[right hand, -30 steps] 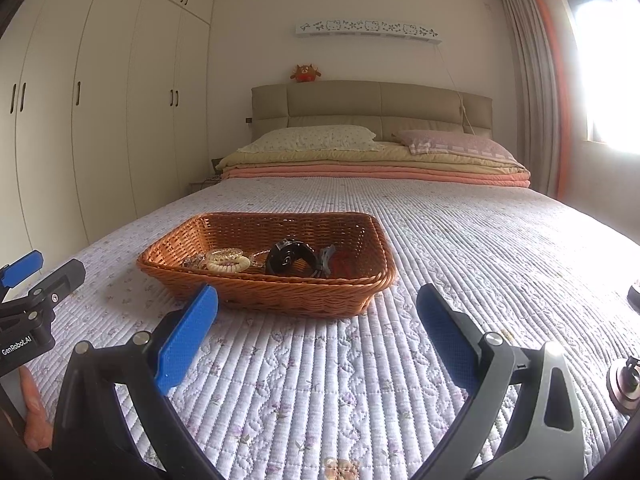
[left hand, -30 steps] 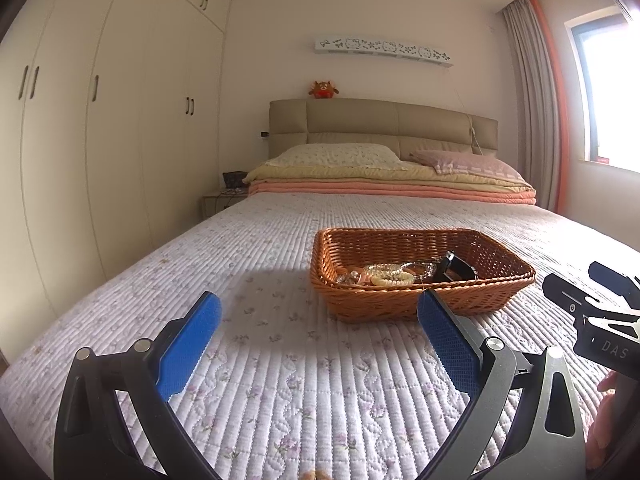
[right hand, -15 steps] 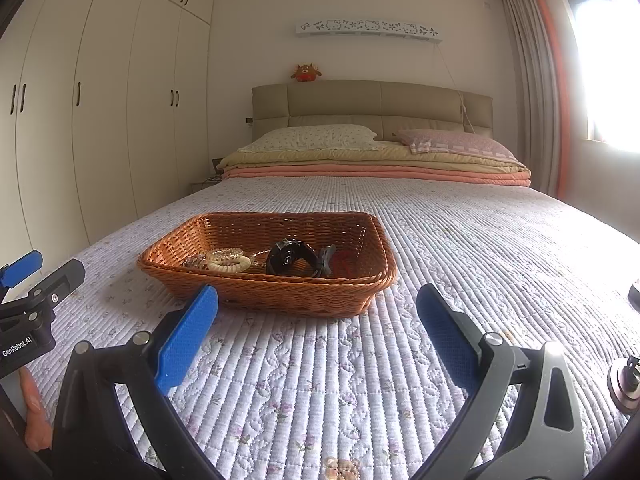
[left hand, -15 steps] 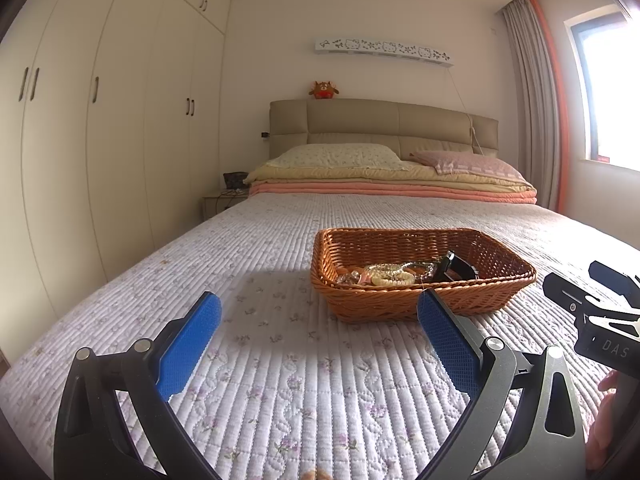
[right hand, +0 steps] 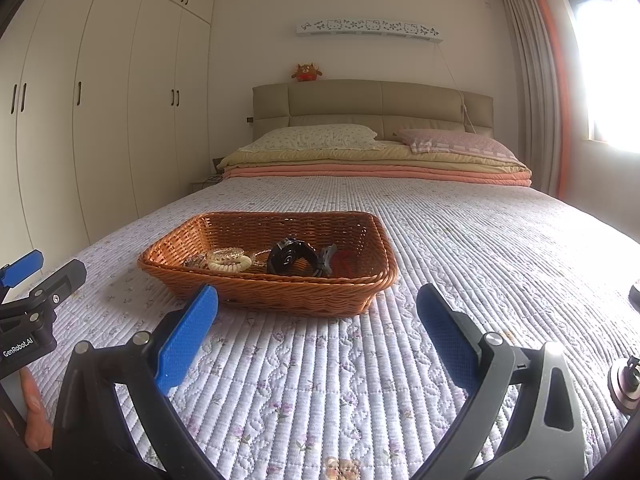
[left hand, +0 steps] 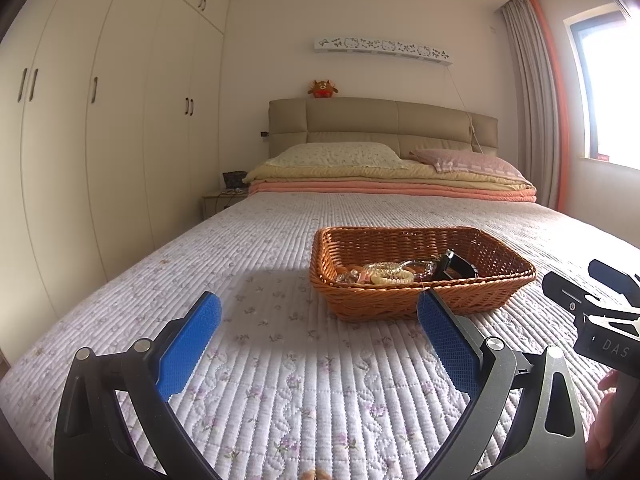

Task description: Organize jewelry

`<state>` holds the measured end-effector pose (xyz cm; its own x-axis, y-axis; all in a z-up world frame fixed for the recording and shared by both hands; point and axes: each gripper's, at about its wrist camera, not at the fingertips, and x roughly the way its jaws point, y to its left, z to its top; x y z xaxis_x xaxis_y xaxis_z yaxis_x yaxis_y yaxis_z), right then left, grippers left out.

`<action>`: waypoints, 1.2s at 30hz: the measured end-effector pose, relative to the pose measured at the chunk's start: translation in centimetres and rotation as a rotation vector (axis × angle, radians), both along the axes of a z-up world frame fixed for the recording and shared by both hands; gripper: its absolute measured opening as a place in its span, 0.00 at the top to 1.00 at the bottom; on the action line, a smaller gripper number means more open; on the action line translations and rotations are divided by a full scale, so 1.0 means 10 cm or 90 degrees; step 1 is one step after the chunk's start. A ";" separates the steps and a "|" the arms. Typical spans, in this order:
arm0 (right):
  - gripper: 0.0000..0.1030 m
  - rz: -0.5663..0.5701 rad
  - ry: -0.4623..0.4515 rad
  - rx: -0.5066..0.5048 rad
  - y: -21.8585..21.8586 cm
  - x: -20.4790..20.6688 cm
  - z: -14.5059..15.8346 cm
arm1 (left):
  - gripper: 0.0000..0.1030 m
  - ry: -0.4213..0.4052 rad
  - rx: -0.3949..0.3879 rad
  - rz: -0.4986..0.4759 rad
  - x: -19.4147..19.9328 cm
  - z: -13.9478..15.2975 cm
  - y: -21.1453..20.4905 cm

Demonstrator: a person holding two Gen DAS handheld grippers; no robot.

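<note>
A brown wicker basket (left hand: pixel 424 304) stands on the quilted bed; it also shows in the right wrist view (right hand: pixel 280 296). In it lie a cream bead bracelet (right hand: pixel 229 262), a black watch (right hand: pixel 289 258), a dark clip and something red (right hand: pixel 344 261). The bracelet also shows in the left wrist view (left hand: pixel 390 276). My left gripper (left hand: pixel 318 316) is open and empty, low over the quilt in front of the basket's left side. My right gripper (right hand: pixel 316 308) is open and empty, in front of the basket's right side.
The bed's quilt (right hand: pixel 460 240) stretches far behind the basket to folded blankets and pillows (left hand: pixel 340 156). White wardrobes (left hand: pixel 100 140) line the left wall. A small round metal object (right hand: pixel 624 380) sits at the right edge of the right wrist view.
</note>
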<state>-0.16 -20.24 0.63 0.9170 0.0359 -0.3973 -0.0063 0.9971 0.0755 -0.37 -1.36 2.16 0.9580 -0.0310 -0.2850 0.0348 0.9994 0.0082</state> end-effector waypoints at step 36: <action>0.08 0.004 0.004 0.005 0.01 0.01 -0.01 | 0.07 0.002 0.003 -0.001 0.00 0.00 0.00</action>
<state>-0.08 -20.15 0.48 0.9144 0.0443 -0.4025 -0.0115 0.9964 0.0837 -0.34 -1.41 2.18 0.9569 -0.0309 -0.2889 0.0362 0.9993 0.0130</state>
